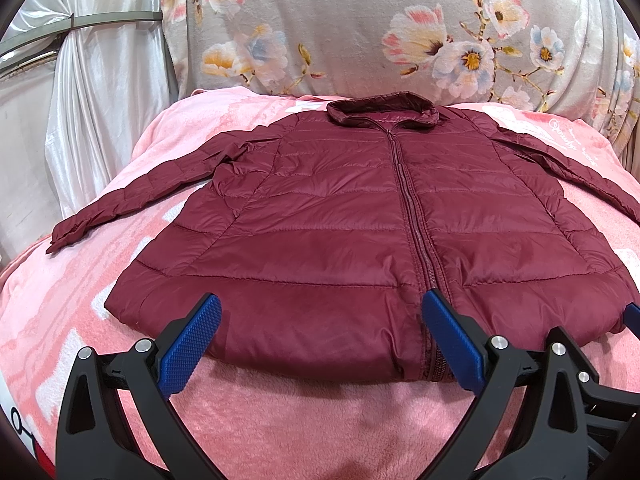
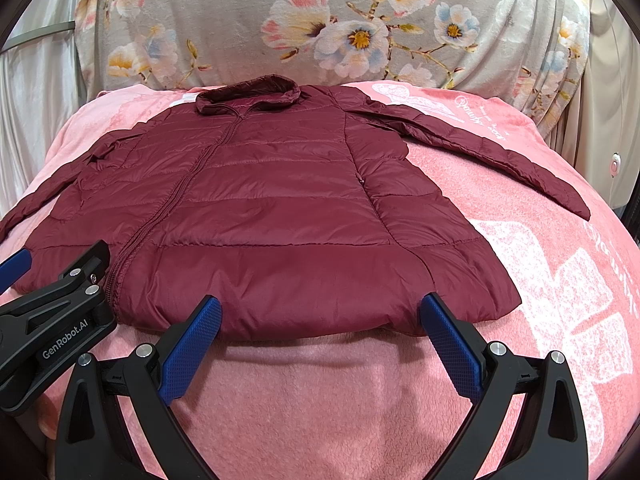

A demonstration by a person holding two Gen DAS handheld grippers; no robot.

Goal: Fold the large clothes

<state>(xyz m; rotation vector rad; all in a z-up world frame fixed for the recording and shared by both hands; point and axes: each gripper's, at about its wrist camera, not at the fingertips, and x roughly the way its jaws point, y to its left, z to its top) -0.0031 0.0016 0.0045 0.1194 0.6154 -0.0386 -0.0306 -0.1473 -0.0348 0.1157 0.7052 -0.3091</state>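
A maroon quilted puffer jacket point(image 1: 340, 216) lies flat and zipped, front up, on a pink blanket point(image 1: 280, 412), collar at the far end and both sleeves spread out to the sides. It also shows in the right wrist view point(image 2: 256, 216). My left gripper point(image 1: 320, 316) is open and empty, its blue pads at the hem on the jacket's left half. My right gripper point(image 2: 320, 316) is open and empty at the hem on the right half. The left gripper's body point(image 2: 52, 320) shows at the left of the right wrist view.
The pink blanket point(image 2: 560, 300) with white print covers the whole surface. A grey floral cloth point(image 1: 360, 24) rises behind the collar. A white curtain point(image 1: 92, 92) hangs at the far left. A small pink-and-white button device point(image 2: 614, 166) sits at the right edge.
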